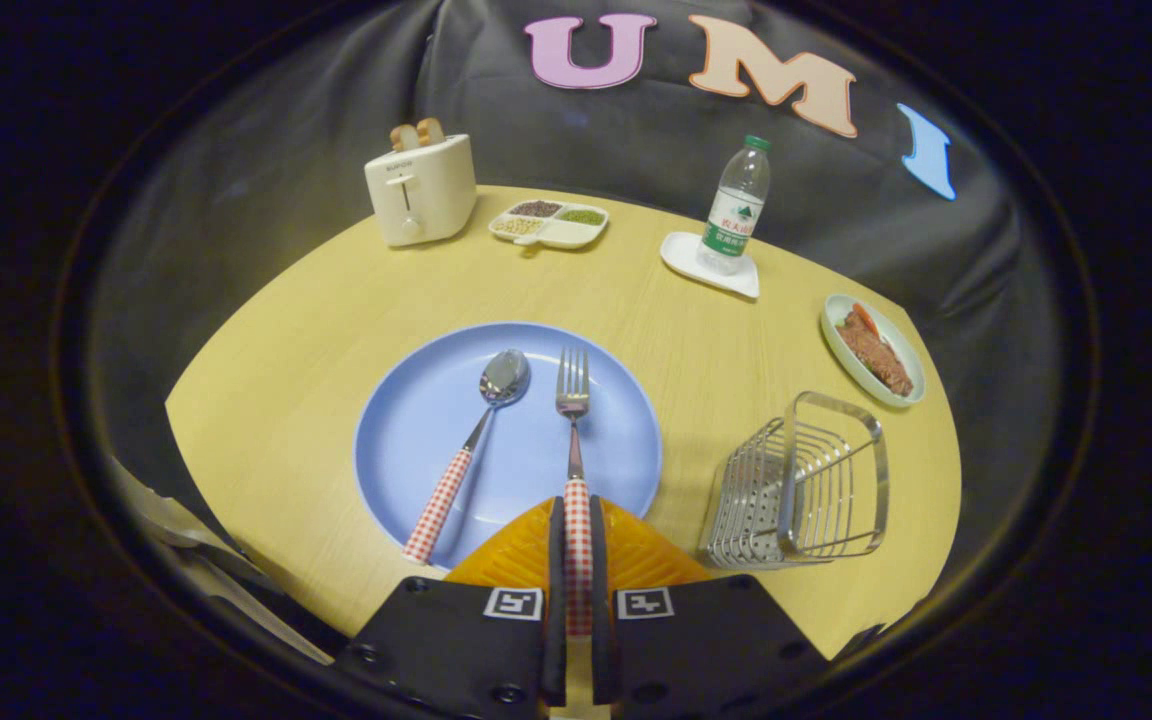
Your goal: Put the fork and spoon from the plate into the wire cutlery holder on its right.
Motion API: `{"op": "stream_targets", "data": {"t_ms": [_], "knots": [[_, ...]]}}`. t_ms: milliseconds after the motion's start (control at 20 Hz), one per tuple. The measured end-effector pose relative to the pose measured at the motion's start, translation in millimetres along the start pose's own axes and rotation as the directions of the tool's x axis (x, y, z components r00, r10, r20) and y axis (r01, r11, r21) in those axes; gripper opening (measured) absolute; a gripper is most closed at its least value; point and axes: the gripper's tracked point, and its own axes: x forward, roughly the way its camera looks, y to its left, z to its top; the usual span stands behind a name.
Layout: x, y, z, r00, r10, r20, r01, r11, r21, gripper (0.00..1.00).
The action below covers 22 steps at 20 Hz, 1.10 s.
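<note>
while tongs (577,545) clamp fork (573,440), table (266,400) yellow.

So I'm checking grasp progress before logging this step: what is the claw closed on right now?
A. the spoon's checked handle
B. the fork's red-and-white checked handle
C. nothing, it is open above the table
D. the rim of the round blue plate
B: the claw has both fingers pressed on the red-and-white checked handle of the metal fork, whose tines lie on the round blue plate.
</note>
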Motion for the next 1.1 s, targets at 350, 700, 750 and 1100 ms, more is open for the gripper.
{"op": "stream_targets", "data": {"t_ms": [350,700,750,1100], "knots": [[-33,-31,16,1.0,0.024,-0.002,-0.024,0.999,-0.032,0.13],[-63,-84,29,1.0,0.022,-0.015,-0.024,0.996,-0.088,0.13],[-67,-91,28,0.999,0.023,-0.026,-0.026,0.995,-0.097,0.13],[-88,-135,6,0.99,0.036,-0.136,-0.061,0.981,-0.184,0.13]]}}
